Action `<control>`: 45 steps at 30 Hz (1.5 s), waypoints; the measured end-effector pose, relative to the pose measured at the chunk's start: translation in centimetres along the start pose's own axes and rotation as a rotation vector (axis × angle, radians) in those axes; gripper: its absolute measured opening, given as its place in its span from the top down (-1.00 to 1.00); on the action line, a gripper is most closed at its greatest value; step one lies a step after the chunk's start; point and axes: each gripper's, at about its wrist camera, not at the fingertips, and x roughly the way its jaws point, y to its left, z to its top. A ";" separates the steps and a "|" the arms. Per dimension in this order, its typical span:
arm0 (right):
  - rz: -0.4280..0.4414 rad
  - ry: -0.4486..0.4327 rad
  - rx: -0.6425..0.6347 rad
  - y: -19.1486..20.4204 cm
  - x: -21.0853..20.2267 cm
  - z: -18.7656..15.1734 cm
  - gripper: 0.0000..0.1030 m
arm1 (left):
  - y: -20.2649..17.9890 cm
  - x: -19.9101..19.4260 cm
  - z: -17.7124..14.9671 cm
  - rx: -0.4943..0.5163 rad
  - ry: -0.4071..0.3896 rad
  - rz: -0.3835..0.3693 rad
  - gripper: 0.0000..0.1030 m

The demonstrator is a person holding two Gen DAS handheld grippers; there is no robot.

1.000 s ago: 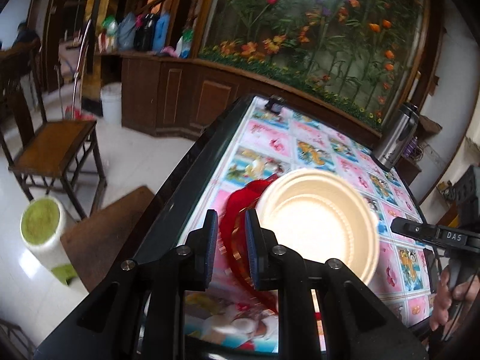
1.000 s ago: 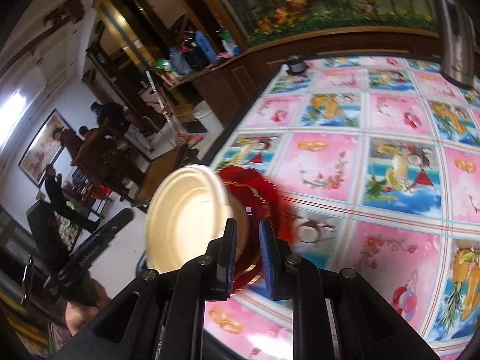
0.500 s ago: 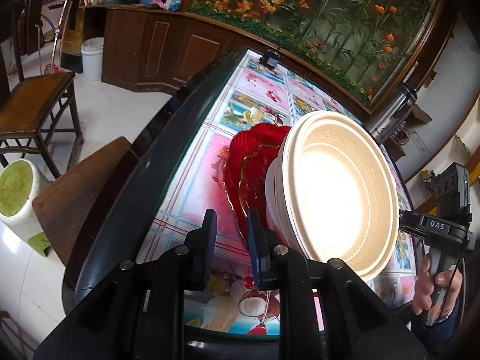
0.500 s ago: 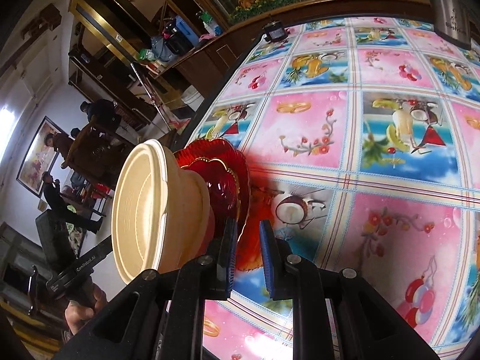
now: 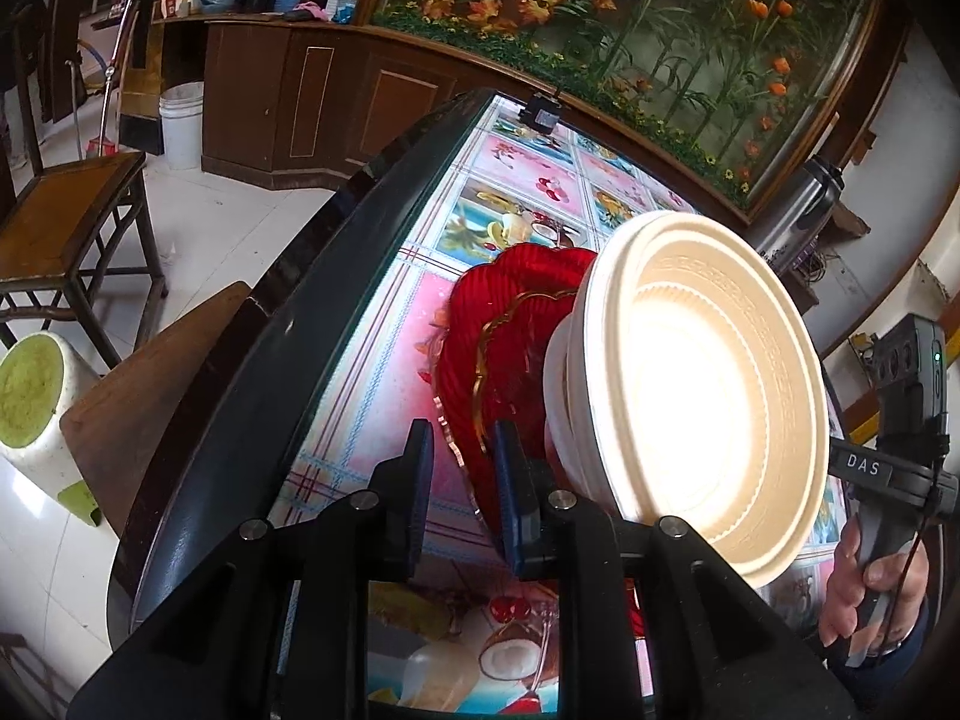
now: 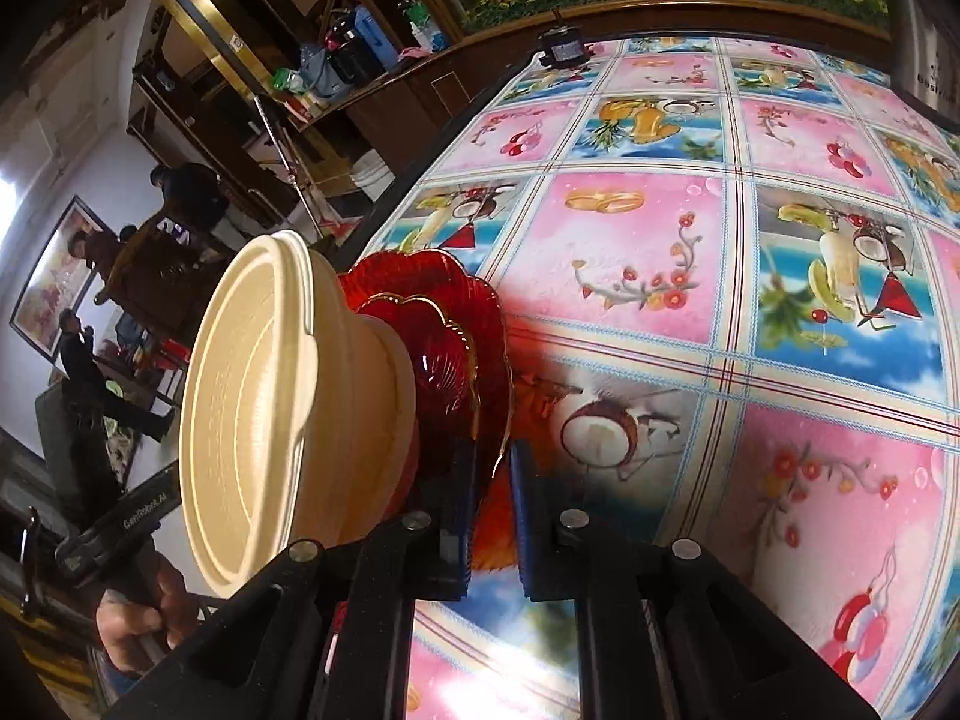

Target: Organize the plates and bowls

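Note:
A stack of two red scalloped plates [image 5: 510,324] [image 6: 444,324] with nested cream bowls [image 5: 708,372] [image 6: 270,396] on top is held from opposite sides, low over the fruit-print table [image 6: 750,252]. Whether it touches the cloth I cannot tell. My left gripper [image 5: 463,480] is shut on the red plate's near rim. In the right wrist view my right gripper [image 6: 492,492] has its jaws closing on the opposite rim, which sits between the pads. The bowls hide each gripper's tips from the other camera; only the handles and the hands [image 5: 870,588] [image 6: 138,606] show.
A steel flask [image 5: 798,210] stands at the table's far right, and a small black device [image 5: 543,114] [image 6: 561,48] sits on the far edge. The dark table rim [image 5: 288,348] runs beside a wooden stool [image 5: 150,372] and chair [image 5: 66,210]. People [image 6: 180,198] are in the background.
Both grippers have come down toward the table with the stack between them. The right jaws have narrowed on the red rim. The left grip looks the same.

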 end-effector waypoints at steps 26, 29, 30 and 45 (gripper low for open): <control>-0.200 -0.207 0.286 -18.0 -11.1 -1.5 0.81 | -21.8 11.2 2.2 0.245 0.138 -0.040 0.67; -0.222 -0.237 0.315 -19.8 -11.8 -1.3 0.81 | -23.6 12.5 2.9 0.251 0.126 -0.031 0.67; -0.233 -0.243 0.316 -20.1 -11.8 -1.2 0.81 | -24.0 12.9 3.1 0.245 0.119 -0.031 0.67; -0.218 -0.272 0.321 -20.5 -12.1 -1.5 0.72 | -24.6 12.4 2.4 0.281 0.077 -0.023 0.58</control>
